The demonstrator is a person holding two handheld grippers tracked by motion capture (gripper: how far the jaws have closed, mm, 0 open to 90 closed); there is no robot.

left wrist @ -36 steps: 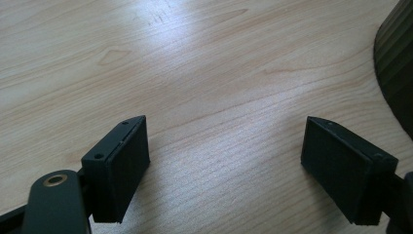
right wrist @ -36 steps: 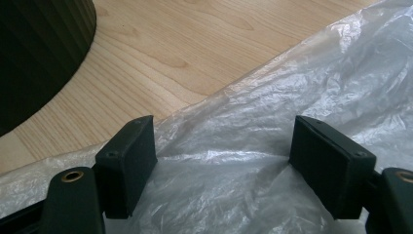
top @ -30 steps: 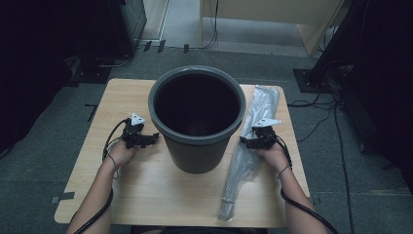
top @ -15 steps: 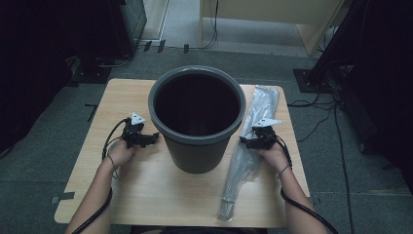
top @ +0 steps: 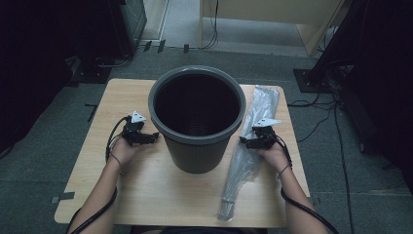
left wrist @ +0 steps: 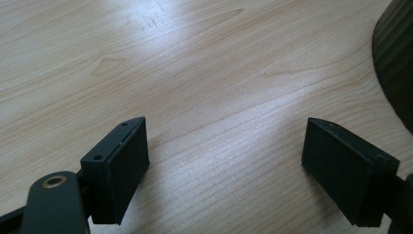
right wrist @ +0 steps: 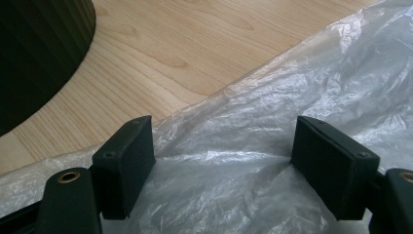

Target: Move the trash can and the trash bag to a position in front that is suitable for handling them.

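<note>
A dark grey plastic bin [top: 197,122] stands upright in the middle of the wooden table [top: 122,97], its inside dark. A folded clear plastic bag [top: 246,161] lies lengthwise on the table to the right of the bin. My left gripper [top: 148,138] rests left of the bin; its jaws [left wrist: 225,129] stand wide apart over bare wood, with the bin's wall [left wrist: 397,63] at the right edge. My right gripper [top: 245,143] sits just right of the bin, over the bag. Its jaws [right wrist: 224,126] are open above the crinkled plastic [right wrist: 302,73] without pinching it.
The table stands on grey carpet. Cables [top: 321,105] trail on the floor to the right, beside a black stand base [top: 311,78]. Dark equipment stands at the back left [top: 122,24], and a pale wooden desk at the back [top: 272,9]. Bare wood [top: 160,195] lies in front of the bin.
</note>
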